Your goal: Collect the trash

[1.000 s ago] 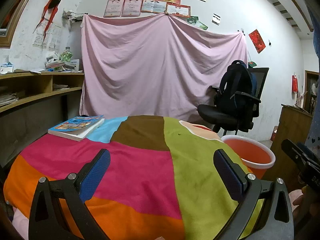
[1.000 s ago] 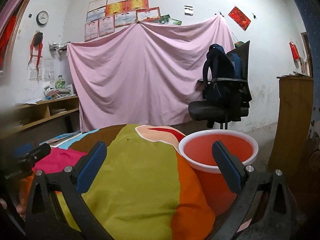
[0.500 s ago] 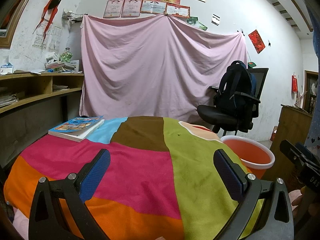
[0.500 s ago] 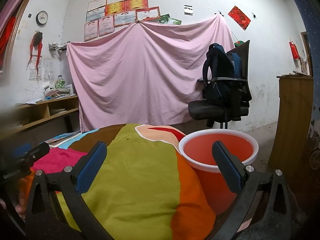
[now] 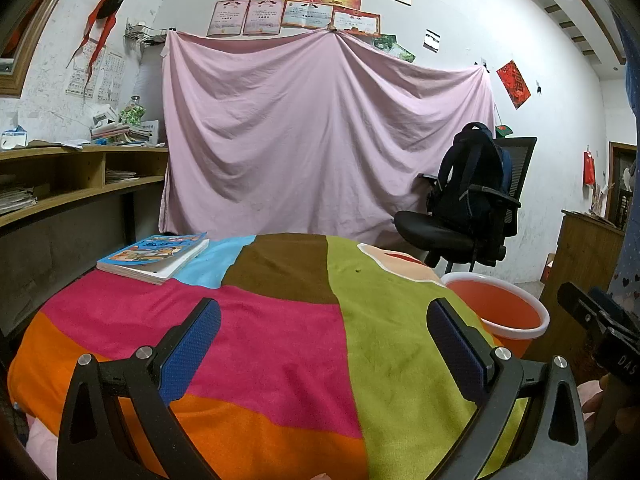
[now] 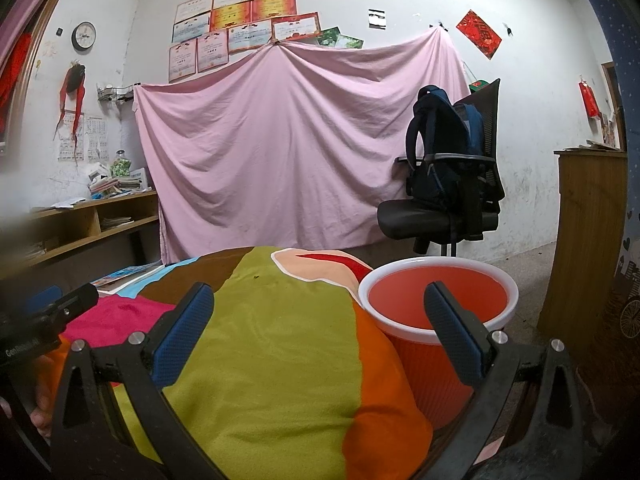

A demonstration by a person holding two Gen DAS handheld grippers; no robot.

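Pink sheeting hangs across the back wall under rows of framed certificates, and in front of it a table lies under a patchwork cloth of magenta, brown, lime green and orange panels. A paperback book rests on the far left corner of that cloth, overlapping a light blue panel. One tiny dark speck sits on the green panel near the far edge; too small to tell what it is.

Just beside the table's right edge stands an orange trash bucket with a white rim, its inside showing nothing. Behind it is a black office chair carrying a dark blue backpack. Wooden shelves with papers run along the left wall.

The left gripper hovers above the cloth with its blue-padded fingers spread wide, nothing between them. The right gripper is likewise spread and holds nothing, its right finger overlapping the bucket's rim in view.
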